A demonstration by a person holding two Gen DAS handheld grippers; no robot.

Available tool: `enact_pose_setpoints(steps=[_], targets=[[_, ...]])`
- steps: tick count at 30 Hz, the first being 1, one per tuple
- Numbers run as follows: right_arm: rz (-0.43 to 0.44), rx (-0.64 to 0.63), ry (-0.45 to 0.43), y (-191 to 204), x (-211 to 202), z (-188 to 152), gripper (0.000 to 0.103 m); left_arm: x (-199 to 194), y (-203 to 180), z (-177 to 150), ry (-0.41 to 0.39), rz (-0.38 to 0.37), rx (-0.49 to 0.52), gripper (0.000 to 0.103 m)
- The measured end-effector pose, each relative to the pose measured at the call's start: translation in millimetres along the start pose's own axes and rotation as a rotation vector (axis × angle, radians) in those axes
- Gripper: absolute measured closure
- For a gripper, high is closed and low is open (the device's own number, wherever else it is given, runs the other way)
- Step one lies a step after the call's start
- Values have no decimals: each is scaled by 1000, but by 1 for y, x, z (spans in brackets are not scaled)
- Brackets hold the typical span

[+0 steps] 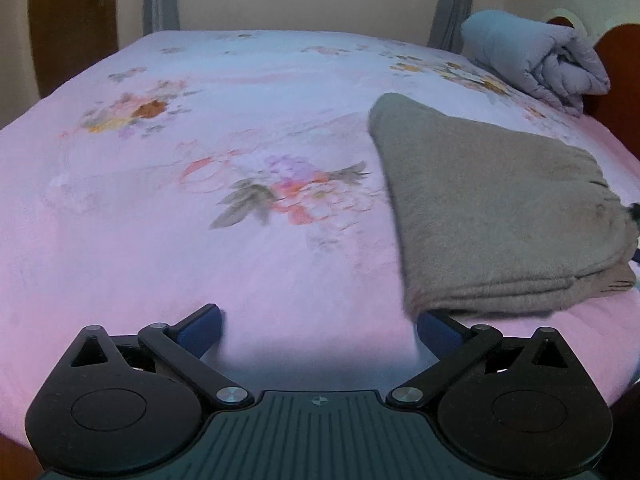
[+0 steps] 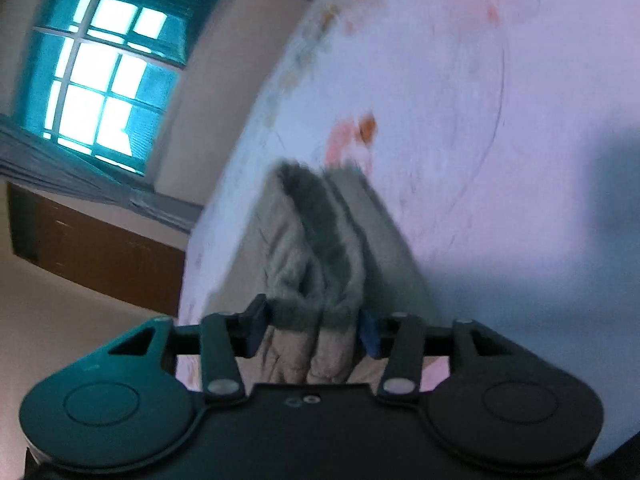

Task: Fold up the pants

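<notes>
The grey-brown pants [image 1: 492, 208] lie folded in several layers on the right side of the pink floral bed sheet [image 1: 200, 160]. My left gripper [image 1: 320, 332] is open and empty, low over the sheet, with its right fingertip [image 1: 436, 330] at the near-left corner of the pants. In the right wrist view, my right gripper [image 2: 314, 330] is shut on the bunched, elastic waistband end of the pants [image 2: 316, 248], which stretch away from it across the sheet [image 2: 480, 120]. That view is tilted and blurred.
A rolled grey quilt [image 1: 536, 56] lies at the bed's far right by a dark wooden headboard [image 1: 616, 80]. A window with teal curtains [image 2: 104, 76] and a brown wooden cabinet [image 2: 96, 256] stand beyond the bed. The bed's edges fall away at left and near.
</notes>
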State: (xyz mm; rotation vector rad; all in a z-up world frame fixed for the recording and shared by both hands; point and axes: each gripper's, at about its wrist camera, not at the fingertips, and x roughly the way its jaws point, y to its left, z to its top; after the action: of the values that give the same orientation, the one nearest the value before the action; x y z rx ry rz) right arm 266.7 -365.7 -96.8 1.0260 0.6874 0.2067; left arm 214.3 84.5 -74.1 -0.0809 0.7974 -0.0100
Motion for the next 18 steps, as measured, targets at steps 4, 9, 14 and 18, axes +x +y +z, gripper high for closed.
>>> enact_pose_setpoints(steps=[4,9,14,18], targets=[[-5,-10,-56,-18,-32,24,48,-13,42,-7,-50,24,-140,0],[-11,-48,9,-25,-24,35,41,-7,42,16,-127,-159,-184,0],[8,-76,87,-18,7,33,34,42,10,49,-65,-349,-224,0],[48,-78,133,-19,16,36,32,79,-5,55,1,-366,-253,0]])
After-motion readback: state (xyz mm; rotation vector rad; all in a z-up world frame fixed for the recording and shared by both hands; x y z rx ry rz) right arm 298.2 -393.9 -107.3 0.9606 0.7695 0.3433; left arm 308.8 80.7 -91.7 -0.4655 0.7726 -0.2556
